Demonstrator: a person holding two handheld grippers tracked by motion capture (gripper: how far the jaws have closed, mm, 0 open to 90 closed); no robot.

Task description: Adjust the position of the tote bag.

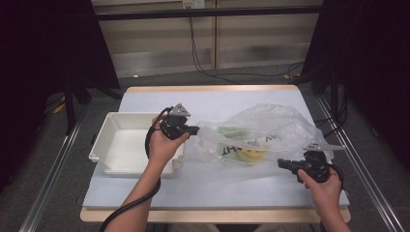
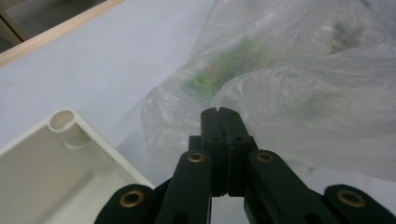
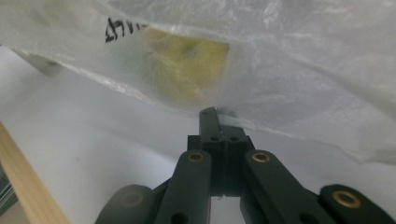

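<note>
A clear plastic bag (image 1: 263, 133) with black lettering lies on the table's right half and holds a yellow item (image 1: 251, 154) and green items (image 1: 231, 131). My left gripper (image 1: 198, 129) is shut on the bag's left edge, beside the white bin. In the left gripper view the jaws (image 2: 218, 112) are pressed together against the crumpled film (image 2: 299, 107), green showing through it. My right gripper (image 1: 281, 163) is shut on the bag's lower right edge. In the right gripper view its jaws (image 3: 211, 113) pinch the film (image 3: 280, 84) just below the yellow item (image 3: 187, 65).
An empty white bin (image 1: 121, 145) stands at the left of the pale table cover (image 1: 193, 181), its corner (image 2: 65, 123) close to my left gripper. The wooden table edge (image 3: 23, 177) runs near my right gripper. Metal rails flank the table.
</note>
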